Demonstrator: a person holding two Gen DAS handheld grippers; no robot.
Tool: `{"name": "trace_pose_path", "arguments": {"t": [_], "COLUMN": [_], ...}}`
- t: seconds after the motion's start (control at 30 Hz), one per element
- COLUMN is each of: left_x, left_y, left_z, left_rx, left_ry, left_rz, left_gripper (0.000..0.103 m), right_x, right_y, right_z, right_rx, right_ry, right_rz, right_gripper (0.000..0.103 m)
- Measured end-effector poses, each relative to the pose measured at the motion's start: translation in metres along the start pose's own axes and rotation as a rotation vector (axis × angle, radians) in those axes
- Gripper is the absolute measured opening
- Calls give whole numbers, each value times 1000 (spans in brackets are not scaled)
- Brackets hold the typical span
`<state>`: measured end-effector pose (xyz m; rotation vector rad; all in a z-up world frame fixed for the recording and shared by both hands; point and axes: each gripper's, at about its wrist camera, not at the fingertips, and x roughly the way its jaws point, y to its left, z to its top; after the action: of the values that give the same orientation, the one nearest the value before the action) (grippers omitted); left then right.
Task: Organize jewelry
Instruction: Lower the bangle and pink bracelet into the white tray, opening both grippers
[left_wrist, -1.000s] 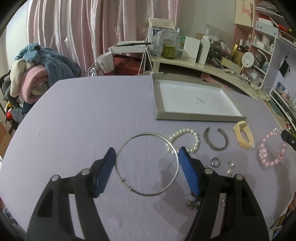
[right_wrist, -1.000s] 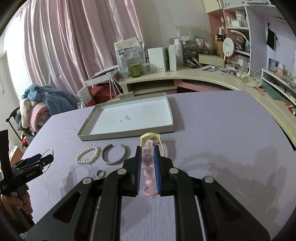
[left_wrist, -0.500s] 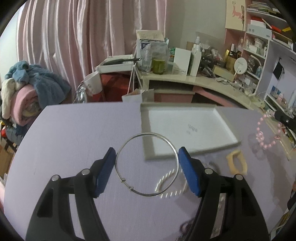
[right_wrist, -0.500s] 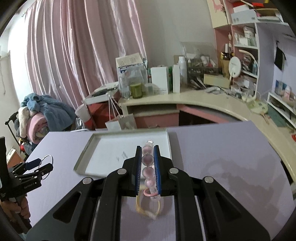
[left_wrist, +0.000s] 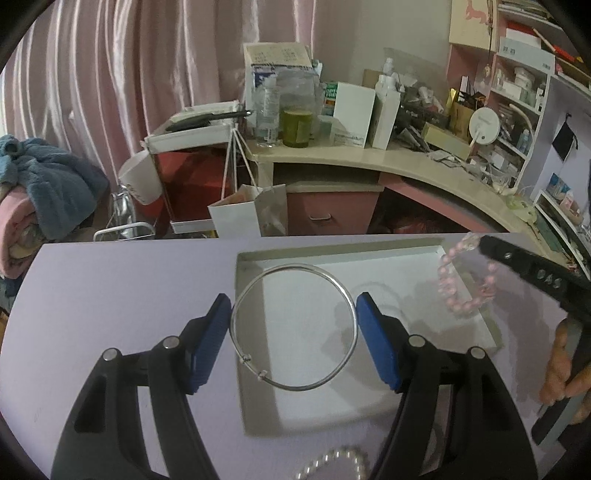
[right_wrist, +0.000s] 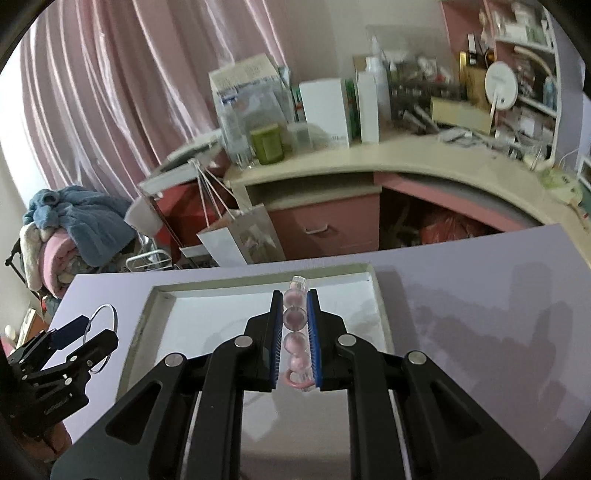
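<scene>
My left gripper (left_wrist: 293, 325) is shut on a thin silver bangle (left_wrist: 334, 284), its blue pads pressing the ring's two sides. The bangle hangs above the left part of the shallow grey tray (left_wrist: 243, 369) with a white floor. My right gripper (right_wrist: 295, 332) is shut on a pink bead bracelet (right_wrist: 294, 317), the beads lined up between its pads, over the tray (right_wrist: 144, 325). In the left wrist view that pink bracelet (left_wrist: 463, 306) dangles over the tray's right side. A pearl bracelet (left_wrist: 332, 461) lies on the table in front of the tray.
The lilac table (left_wrist: 110, 295) ends just beyond the tray. Behind it stand a curved beige desk (left_wrist: 424, 166) crowded with boxes and bottles, a paper bag (left_wrist: 251, 214), a pile of blankets (right_wrist: 70, 236) at the left and pink curtains. A hand (left_wrist: 561, 369) holds the right gripper's handle.
Both grippers have travelled forward from the row of jewelry to above the tray, each carrying its piece. The other pieces have dropped out of view except the pearl bracelet.
</scene>
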<state>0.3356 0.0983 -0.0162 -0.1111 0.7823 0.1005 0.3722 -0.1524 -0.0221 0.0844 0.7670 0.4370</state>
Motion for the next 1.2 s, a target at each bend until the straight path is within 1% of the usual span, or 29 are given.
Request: {"name": "trace_pose_path", "arguments": {"t": [0.1, 0.17, 0.2, 0.23, 0.27, 0.3, 0.47, 0.63, 0.8, 0.83, 0.87, 0.93, 1.07, 1.2], "left_x": [17, 27, 31, 36, 38, 41, 52, 66, 78, 77, 76, 67, 39, -6], "left_y": [-3, -6, -7, -9, -9, -11, -22, -28, -30, -29, -28, -26, -13, 4], "left_z": [4, 8, 9, 10, 11, 13, 17, 20, 21, 20, 19, 18, 13, -5], "left_rx": [9, 17, 18, 20, 22, 26, 47, 60, 68, 68, 69, 69, 34, -21], "left_ry": [16, 26, 30, 34, 36, 38, 38, 56, 84, 84, 82, 67, 28, -28], "left_rz": [-9, -10, -11, -15, -17, -20, -32, -37, -17, -18, -14, 3, 14, 40], "left_gripper": [69, 69, 69, 69, 69, 69, 69, 69, 70, 72, 77, 79, 79, 82], "right_x": [16, 18, 17, 17, 15, 11, 0, -10, -16, -20, -23, -31, -53, -79], "right_y": [0, 0, -1, -1, -2, -5, -20, -27, -27, -26, -25, -23, -17, -11], "right_z": [0, -3, -5, -5, -6, -7, -14, -22, -26, -26, -28, -31, -40, -55], "right_rx": [4, -1, -3, -3, -2, 3, 15, 12, 16, 15, 13, 4, -8, -14], "right_ry": [25, 34, 31, 32, 27, 16, 8, 3, 0, -4, -9, -23, -56, -85], "right_rz": [25, 56, 61, 58, 48, 41, -2, -37, -42, -41, -41, -44, -44, -26], "right_gripper": [14, 15, 25, 49, 59, 64, 64, 64, 64, 64, 64, 64, 64, 64]}}
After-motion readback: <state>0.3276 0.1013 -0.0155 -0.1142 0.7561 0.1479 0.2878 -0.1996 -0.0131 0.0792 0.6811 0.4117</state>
